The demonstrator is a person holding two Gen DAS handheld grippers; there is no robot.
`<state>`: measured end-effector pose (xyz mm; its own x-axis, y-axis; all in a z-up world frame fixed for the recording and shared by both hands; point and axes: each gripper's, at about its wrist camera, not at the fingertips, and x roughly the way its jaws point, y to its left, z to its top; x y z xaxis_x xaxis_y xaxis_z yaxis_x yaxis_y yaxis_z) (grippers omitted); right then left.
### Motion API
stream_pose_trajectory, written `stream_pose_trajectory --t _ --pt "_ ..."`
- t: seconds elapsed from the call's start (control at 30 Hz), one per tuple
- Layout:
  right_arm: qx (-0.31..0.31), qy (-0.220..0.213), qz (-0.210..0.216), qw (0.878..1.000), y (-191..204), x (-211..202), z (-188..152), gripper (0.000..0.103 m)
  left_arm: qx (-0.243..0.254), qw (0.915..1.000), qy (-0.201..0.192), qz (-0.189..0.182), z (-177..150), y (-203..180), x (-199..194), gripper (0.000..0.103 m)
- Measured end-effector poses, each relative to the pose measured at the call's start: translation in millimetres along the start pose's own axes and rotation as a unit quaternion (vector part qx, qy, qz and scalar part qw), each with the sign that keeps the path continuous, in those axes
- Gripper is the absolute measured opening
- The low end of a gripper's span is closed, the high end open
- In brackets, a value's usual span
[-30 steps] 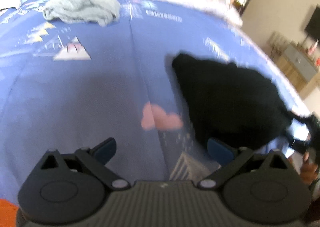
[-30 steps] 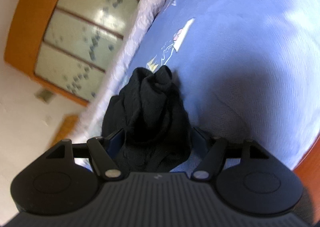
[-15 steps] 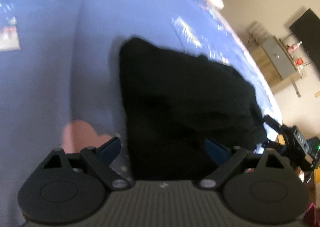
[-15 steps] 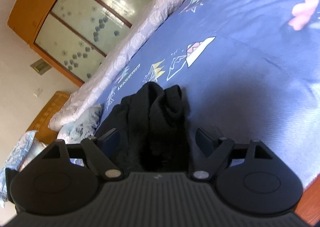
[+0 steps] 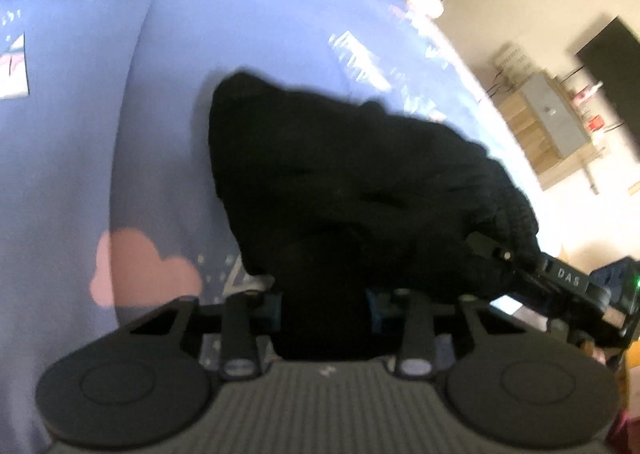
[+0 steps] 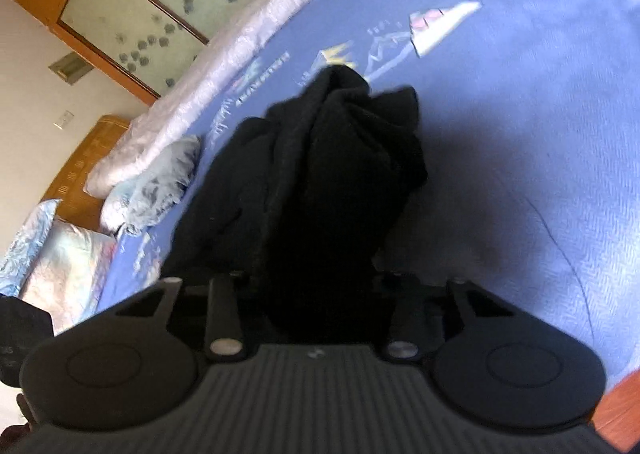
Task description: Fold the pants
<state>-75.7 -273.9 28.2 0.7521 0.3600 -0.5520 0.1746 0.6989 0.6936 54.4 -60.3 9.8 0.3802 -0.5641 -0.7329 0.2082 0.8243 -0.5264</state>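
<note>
Left gripper (image 5: 324, 304) closing, a wad of the black pants (image 5: 340, 173) already pinched between its jaws. Right gripper (image 6: 316, 294) same: closing, black cloth bunched between the fingers. Pants sit crumpled on the blue bedsheet (image 5: 80, 133), near edge of the bed. From each tool the heap runs straight ahead toward the far side; left view shows the right gripper at the heap's right end, so long axis likely spans the two grips. Neither hand nearer. Next call: pull apart.
</note>
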Motion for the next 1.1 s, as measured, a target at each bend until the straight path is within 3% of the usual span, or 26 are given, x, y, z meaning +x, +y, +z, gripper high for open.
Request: stream_pose_trajectory --t 0.13,0.33,0.5,0.6,0.7,0.8,0.87,0.9,0.93,0.97,1.03,1.1 --pt "-0.039 -0.029 0.028 0.998 39 -4 22 0.038 0.017 0.9985 -0.048 -0.019 33 -9 -31 0.026" --pt "-0.094 -0.078 0.091 0.988 96 11 87 0.038 0.038 0.9936 -0.105 -0.015 113 -27 -45 0.026" --pt "-0.141 -0.137 0.121 0.973 137 49 147 0.038 0.057 0.9817 -0.182 -0.005 182 -31 -64 0.026" --pt "-0.136 -0.158 0.135 0.969 135 84 174 0.038 0.065 0.9756 -0.209 0.013 212 -21 -52 0.026" --pt "-0.122 -0.155 0.119 0.973 116 132 186 0.038 0.065 0.9761 -0.203 0.043 232 1 -13 0.027" --pt "-0.091 -0.104 0.073 0.988 81 197 182 0.040 0.048 0.9802 -0.161 0.105 238 34 51 0.033" --pt "-0.061 -0.032 -0.014 0.998 48 249 168 0.047 0.033 0.9800 -0.091 0.174 230 60 102 0.039" --pt "-0.034 0.012 -0.065 0.997 29 271 159 0.057 0.026 0.9797 -0.077 0.183 219 70 119 0.057" --pt "-0.009 -0.005 -0.040 0.999 14 270 152 0.058 0.025 0.9780 -0.105 0.178 209 71 115 0.056" --pt "0.012 -0.018 -0.014 1.000 5 260 148 0.064 0.036 0.9776 -0.108 0.177 203 67 111 0.057" --pt "0.019 -0.010 -0.018 1.000 3 246 148 0.066 0.042 0.9769 -0.099 0.185 194 60 103 0.061" --pt "0.011 -0.029 -0.039 0.999 9 222 139 0.072 0.032 0.9758 -0.096 0.194 180 55 88 0.061"
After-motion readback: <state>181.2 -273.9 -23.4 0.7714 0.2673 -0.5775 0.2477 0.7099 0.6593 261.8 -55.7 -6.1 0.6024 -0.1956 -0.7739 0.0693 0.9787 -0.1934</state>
